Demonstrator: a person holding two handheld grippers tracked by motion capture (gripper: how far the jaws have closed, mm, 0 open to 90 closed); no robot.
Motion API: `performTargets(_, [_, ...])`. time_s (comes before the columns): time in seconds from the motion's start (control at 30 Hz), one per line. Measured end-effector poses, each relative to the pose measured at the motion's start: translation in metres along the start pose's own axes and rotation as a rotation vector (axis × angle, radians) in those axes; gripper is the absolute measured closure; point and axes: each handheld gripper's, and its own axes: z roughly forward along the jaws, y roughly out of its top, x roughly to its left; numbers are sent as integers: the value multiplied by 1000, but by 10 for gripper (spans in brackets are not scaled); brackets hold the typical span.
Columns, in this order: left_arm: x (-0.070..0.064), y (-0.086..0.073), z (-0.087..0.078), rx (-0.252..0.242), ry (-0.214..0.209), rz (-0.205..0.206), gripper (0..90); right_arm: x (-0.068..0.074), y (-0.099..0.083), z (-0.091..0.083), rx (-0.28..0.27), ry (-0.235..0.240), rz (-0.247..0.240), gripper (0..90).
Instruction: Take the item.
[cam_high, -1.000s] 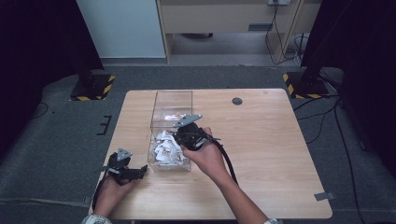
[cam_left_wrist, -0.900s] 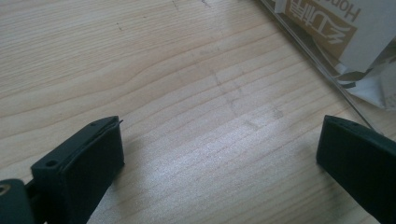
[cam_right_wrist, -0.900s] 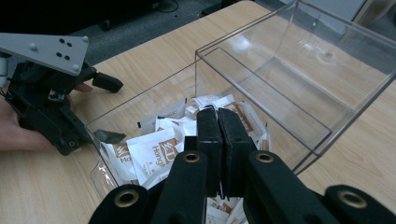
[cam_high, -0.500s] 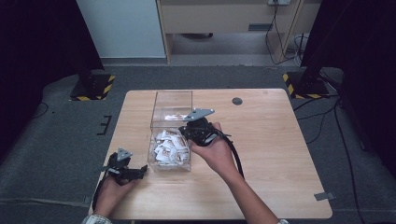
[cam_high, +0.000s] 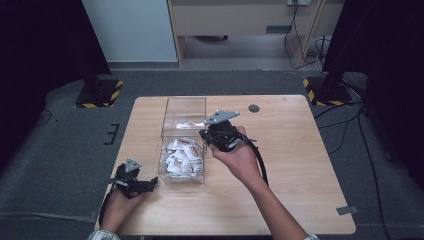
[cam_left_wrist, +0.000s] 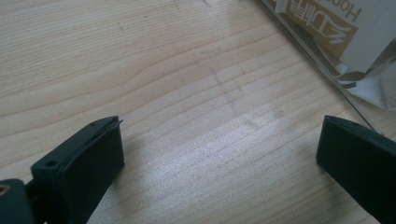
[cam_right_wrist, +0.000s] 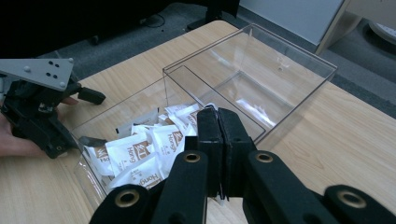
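Wooden table (cam_high: 300, 165) | right gripper (cam_right_wrist: 218, 122) fingers closed on sachet (cam_right_wrist: 208, 108) over box (cam_high: 183, 145) | left gripper (cam_left_wrist: 219, 154) open

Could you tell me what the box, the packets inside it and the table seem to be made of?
Box: clear, glossy hard plastic, probably acrylic; you see through its walls. Packets: white printed paper or foil, creased. Table: pale wood or wood-look laminate, with visible grain and a matt sheen.

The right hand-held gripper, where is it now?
In the high view, the right hand-held gripper is above the table's middle, at the right wall of the clear box holding packets.
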Motion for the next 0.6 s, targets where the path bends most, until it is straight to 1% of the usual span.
performTargets(0.33, [0, 0, 0, 0, 0, -2, 0, -13, -2, -3, 7, -16, 15, 888])
performTargets(0.47, [0, 0, 0, 0, 1, -3, 1, -25, -6, -5, 9, -37, 28, 889])
performTargets(0.57, [0, 0, 0, 1, 1, -1, 1, -29, -7, -5, 11, -47, 33, 888])
performTargets(0.6, [0, 0, 0, 1, 1, -1, 1, -34, -8, -5, 10, -56, 32, 888])
